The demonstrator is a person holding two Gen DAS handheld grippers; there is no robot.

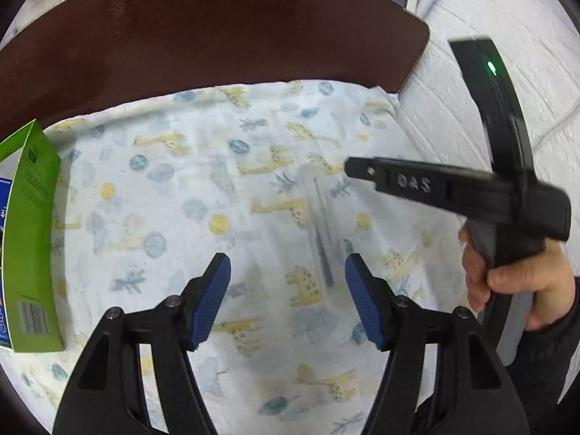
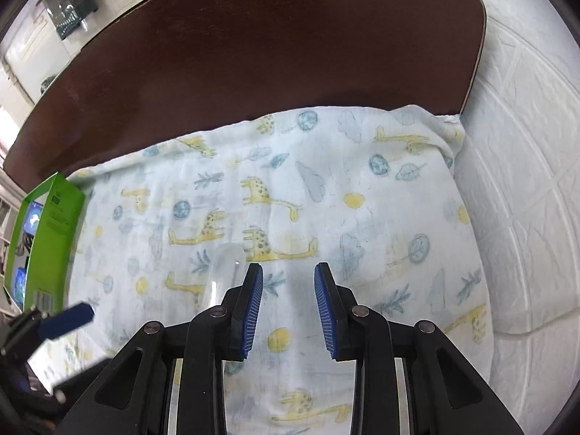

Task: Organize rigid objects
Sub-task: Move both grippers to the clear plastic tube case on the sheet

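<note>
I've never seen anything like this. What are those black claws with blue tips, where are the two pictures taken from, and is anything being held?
There is no robot here. A person holds a hand-operated gripper in each hand, and each carries a wide-angle camera looking along its two fingers.

One picture looks out from the left gripper, where you also see the person's right hand holding the other tool. The other picture looks out from the right gripper.

Both are open and hold nothing. Below lies a giraffe-print cloth against a dark brown board. On the cloth rests a clear plastic tube, with a green box at the left edge.
</note>
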